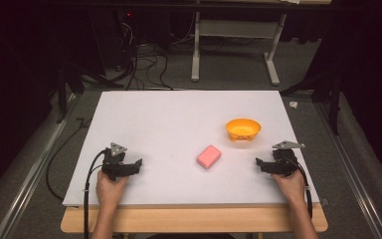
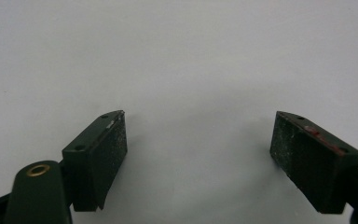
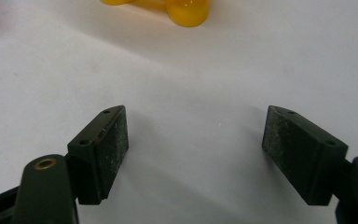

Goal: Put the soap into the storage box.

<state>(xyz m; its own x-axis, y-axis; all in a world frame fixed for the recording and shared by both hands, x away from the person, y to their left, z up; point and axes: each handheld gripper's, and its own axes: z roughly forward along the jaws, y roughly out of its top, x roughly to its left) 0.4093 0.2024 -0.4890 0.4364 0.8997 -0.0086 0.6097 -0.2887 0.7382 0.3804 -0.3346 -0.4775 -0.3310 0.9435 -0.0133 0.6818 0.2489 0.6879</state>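
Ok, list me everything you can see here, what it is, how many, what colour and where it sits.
Bowl: one, orange-yellow, on the board's right half, far side.
Block: one, pink, lying flat near the board's middle, nearer than the bowl.
Board: one, white, covering the tabletop.
Table: one, light wood, edge showing under the board.
Cables: several, black, on the floor beyond the table.
Left gripper: one, black, near left, jaws open, nothing between.
Right gripper: one, black, near right, jaws open, nothing between.

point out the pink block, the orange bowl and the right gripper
pink block [image 1: 209, 156], high view, middle of its top face
orange bowl [image 1: 243, 129], high view, its inside
right gripper [image 1: 260, 163], high view, between its fingertips
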